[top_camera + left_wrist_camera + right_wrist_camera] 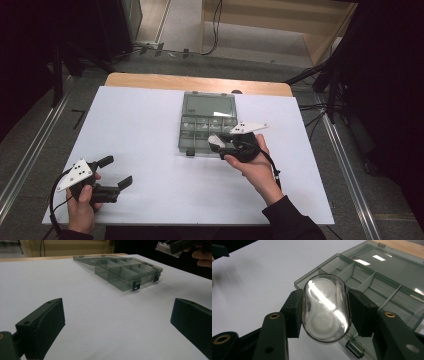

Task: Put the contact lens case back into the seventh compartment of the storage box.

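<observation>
Near the table's front edge the left gripper (116, 172) rests with its jaws wide apart, while the right gripper (226, 142) squeezes the small clear case (325, 307) just over the open box's (186, 126) front right corner.

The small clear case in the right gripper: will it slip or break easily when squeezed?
The clear case looks like glossy, rounded hard plastic, so it may slide between the right gripper jaws. It seems stiff, not floppy. Probably light, since it looks thin-walled.

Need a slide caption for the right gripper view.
Right tongs clamp a clear oval plastic case with white insert above the open smoky-grey compartment box on the white table.
</observation>
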